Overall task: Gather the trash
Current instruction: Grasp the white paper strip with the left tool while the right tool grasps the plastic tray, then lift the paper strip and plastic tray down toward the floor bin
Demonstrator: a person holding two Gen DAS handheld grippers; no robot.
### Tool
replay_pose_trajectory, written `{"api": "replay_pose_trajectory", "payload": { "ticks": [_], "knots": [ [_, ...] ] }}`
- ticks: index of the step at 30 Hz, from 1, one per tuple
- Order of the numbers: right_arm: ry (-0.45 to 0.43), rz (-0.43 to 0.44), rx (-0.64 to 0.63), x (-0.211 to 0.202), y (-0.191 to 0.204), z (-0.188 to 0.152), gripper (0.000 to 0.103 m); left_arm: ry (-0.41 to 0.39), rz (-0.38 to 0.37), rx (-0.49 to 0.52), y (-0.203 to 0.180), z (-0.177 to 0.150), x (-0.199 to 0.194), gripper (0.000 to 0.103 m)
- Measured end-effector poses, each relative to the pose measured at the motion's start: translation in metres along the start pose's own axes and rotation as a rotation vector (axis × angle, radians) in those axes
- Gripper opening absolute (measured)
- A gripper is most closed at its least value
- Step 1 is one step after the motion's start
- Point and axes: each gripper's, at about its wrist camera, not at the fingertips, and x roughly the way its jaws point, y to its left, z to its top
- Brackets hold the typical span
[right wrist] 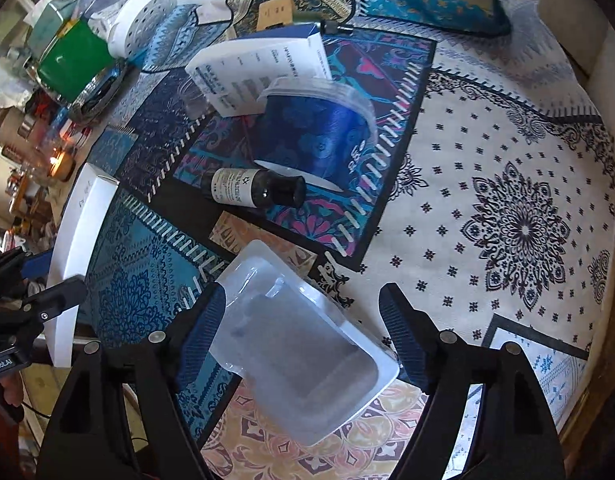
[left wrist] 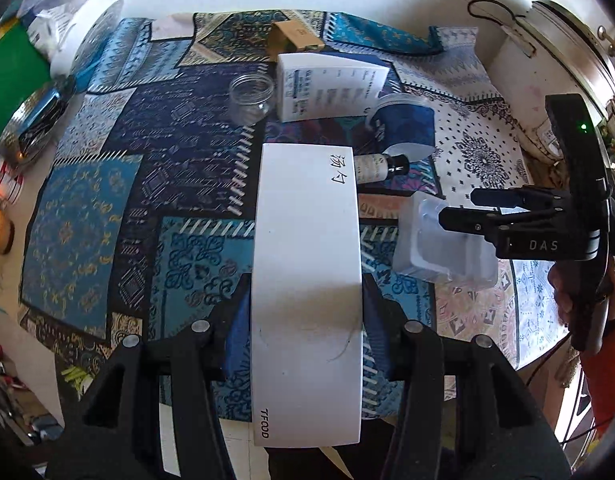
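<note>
Round table (right wrist: 611,64) under my claws wore patterned patchwork cloth (right wrist: 507,168); on it lay dark labelled bottle (right wrist: 247,188), clear plastic tray (right wrist: 299,344), clear jar (left wrist: 252,98).

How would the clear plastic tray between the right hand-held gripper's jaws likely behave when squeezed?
The clear plastic tray looks thin and moulded, so it probably flexes or crumples. It is empty, so likely very light. Its glossy walls may slip against the pads, which stand clear of it.

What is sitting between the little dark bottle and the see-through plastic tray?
Nothing. Only patterned cloth lies between the dark bottle and the clear plastic tray, shown best in the right wrist view.
</note>
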Motion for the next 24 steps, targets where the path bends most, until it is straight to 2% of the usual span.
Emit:
{"api": "replay_pose_trajectory", "payload": {
  "ticks": [5,12,19,24],
  "knots": [
    [0.052,0.029,-0.028,0.004,0.012,-0.014,0.076,-0.001,0.005,-0.038,0.009,-0.008,-0.002,0.05],
    [0.118,0.044,-0.024,0.009,0.027,-0.037,0.076,-0.027,-0.012,-0.004,0.0,-0.002,-0.008,0.05],
    [0.118,-0.056,-0.046,0.022,0.053,-0.049,0.077,-0.028,-0.022,0.014,-0.01,0.0,-0.008,0.05],
    [0.087,-0.17,-0.098,0.032,0.075,-0.049,0.077,-0.028,-0.011,0.0,-0.01,-0.008,-0.011,0.05]
  ]
}}
